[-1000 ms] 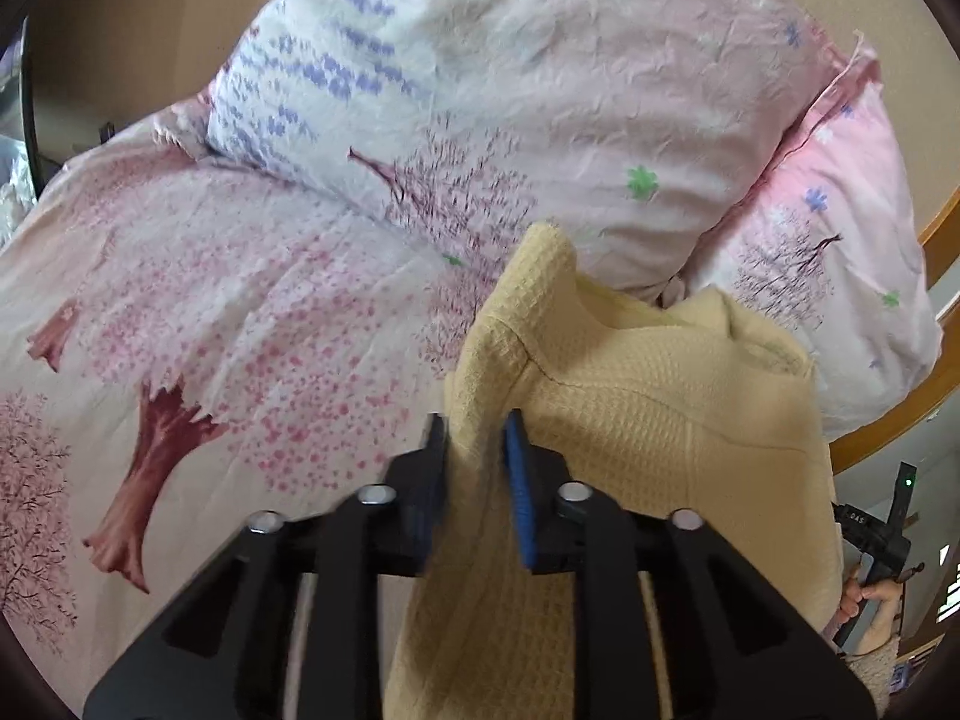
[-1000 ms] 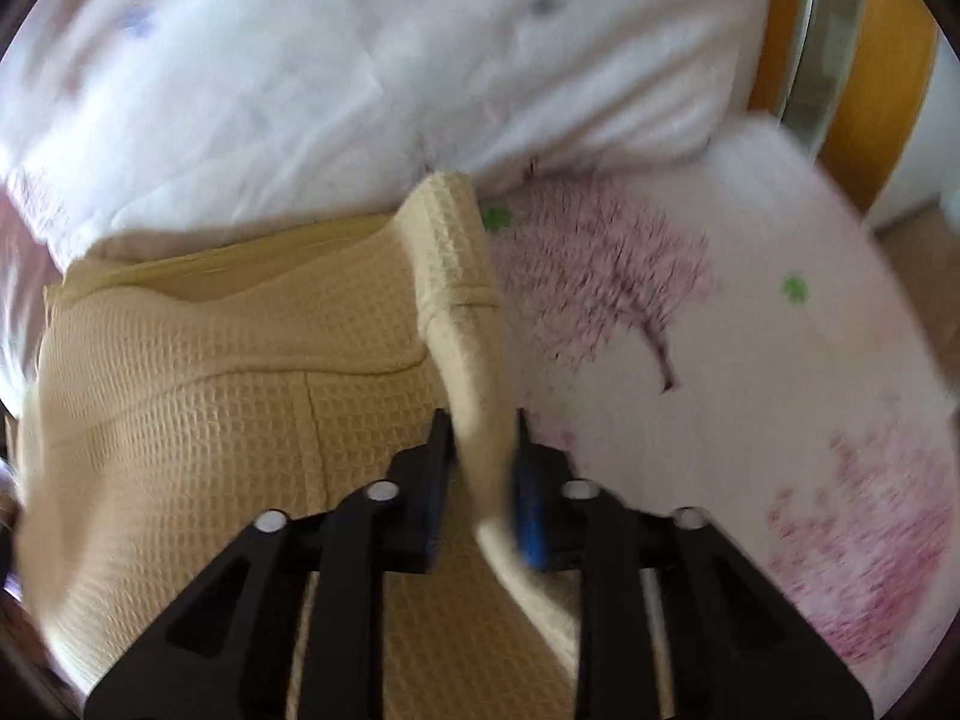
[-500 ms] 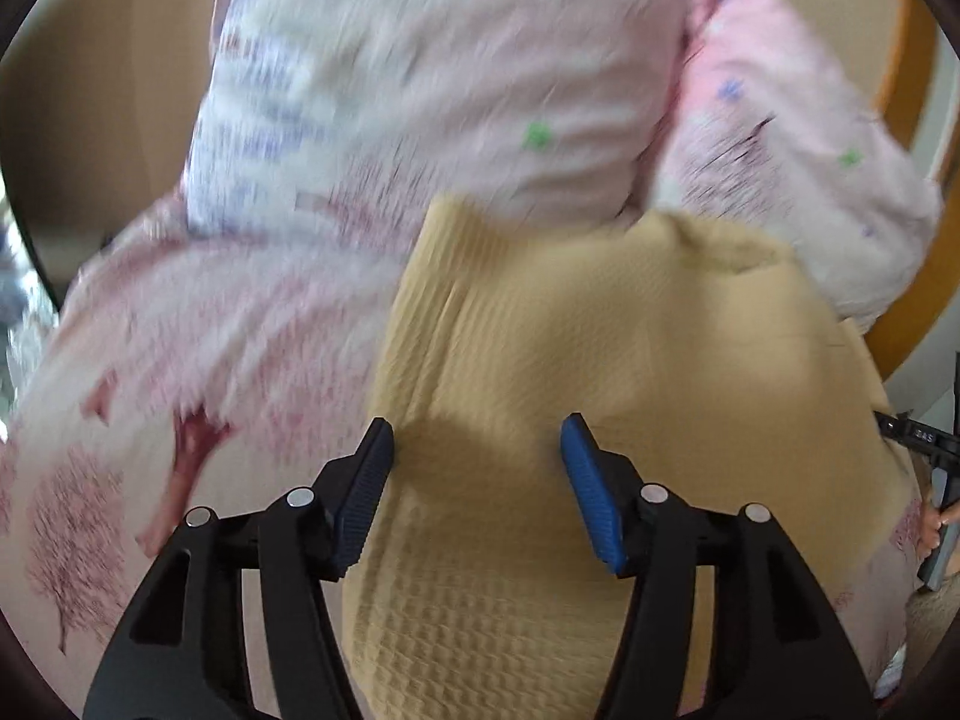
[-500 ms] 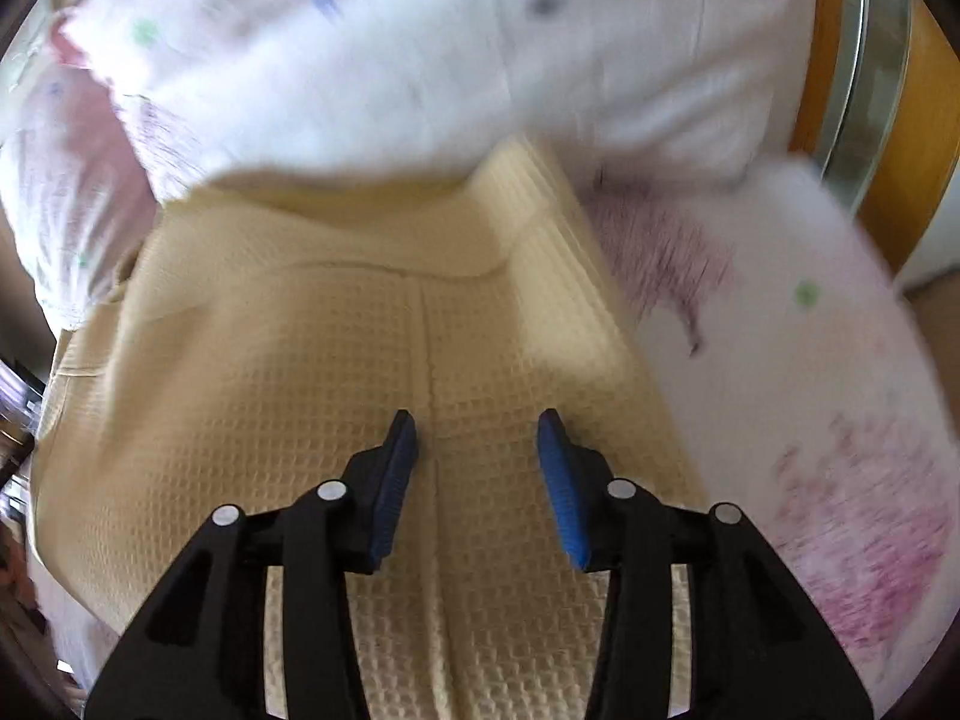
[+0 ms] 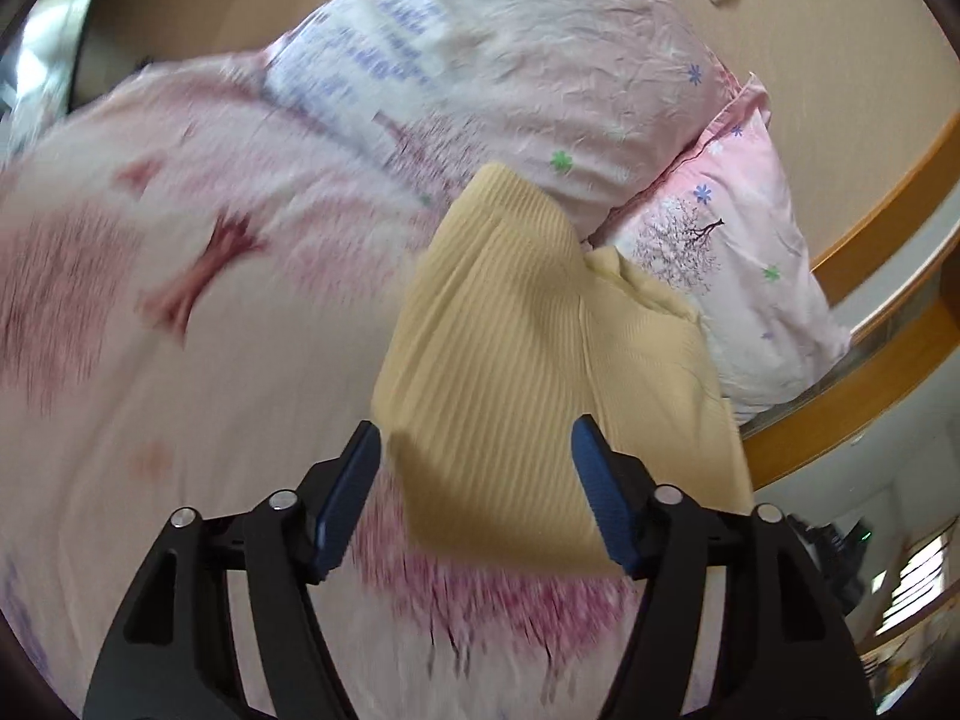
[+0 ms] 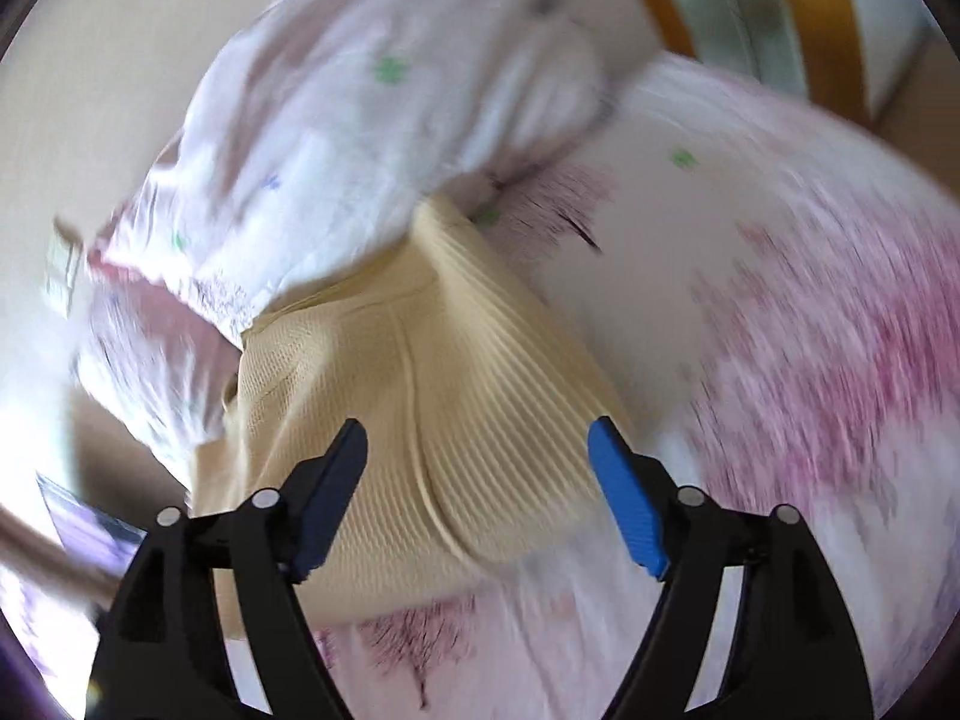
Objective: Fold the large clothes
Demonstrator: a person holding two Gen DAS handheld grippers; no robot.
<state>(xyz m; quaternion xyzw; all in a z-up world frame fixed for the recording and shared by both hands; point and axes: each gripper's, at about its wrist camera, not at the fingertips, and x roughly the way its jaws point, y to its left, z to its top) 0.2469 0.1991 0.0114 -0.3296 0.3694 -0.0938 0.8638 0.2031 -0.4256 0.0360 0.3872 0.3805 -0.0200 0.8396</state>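
A pale yellow waffle-knit garment (image 5: 528,348) lies folded on the pink floral bedsheet (image 5: 180,360), its far end against the pillows. It also shows in the right wrist view (image 6: 432,408). My left gripper (image 5: 474,492) is open and empty, raised above the garment's near edge. My right gripper (image 6: 480,480) is open and empty, also above the garment's near part. Both views are blurred by motion.
Two floral pillows (image 5: 540,72) (image 5: 744,240) lie at the head of the bed; one also shows in the right wrist view (image 6: 372,120). A wooden bed frame (image 5: 888,360) runs along the right. A beige wall (image 5: 780,12) is behind.
Both grippers were shut on the garment's corners a second ago. They have let go, opened wide and pulled back. The garment now rests flat on the bed.
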